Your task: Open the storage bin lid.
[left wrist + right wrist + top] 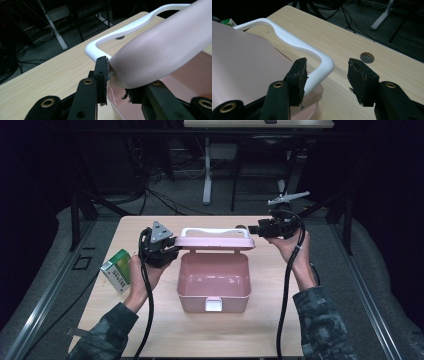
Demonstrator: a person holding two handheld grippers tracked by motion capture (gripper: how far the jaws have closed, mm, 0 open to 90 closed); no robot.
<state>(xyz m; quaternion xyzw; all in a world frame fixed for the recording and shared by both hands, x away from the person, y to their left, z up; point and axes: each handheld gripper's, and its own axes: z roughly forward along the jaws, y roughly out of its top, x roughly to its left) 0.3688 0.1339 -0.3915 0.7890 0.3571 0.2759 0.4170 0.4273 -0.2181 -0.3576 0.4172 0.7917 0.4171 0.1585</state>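
A pink plastic box (214,287) stands open in the middle of the table, its lid (215,242) raised at the back with a white handle (215,231) on top. My left gripper (174,251) holds the lid's left corner; in the left gripper view the jaws (117,85) are shut on the edge of the pink lid (162,47). My right gripper (251,229) is at the lid's right end. In the right gripper view it (328,80) stands open, with the bend of the white handle (324,67) between its jaws, close to the left one.
A green and white carton (117,270) lies at the table's left edge, beside the person's left hand. A white latch (214,305) sits on the box's front wall. A round cable hole (367,57) is in the tabletop behind the lid. Another table's legs stand beyond.
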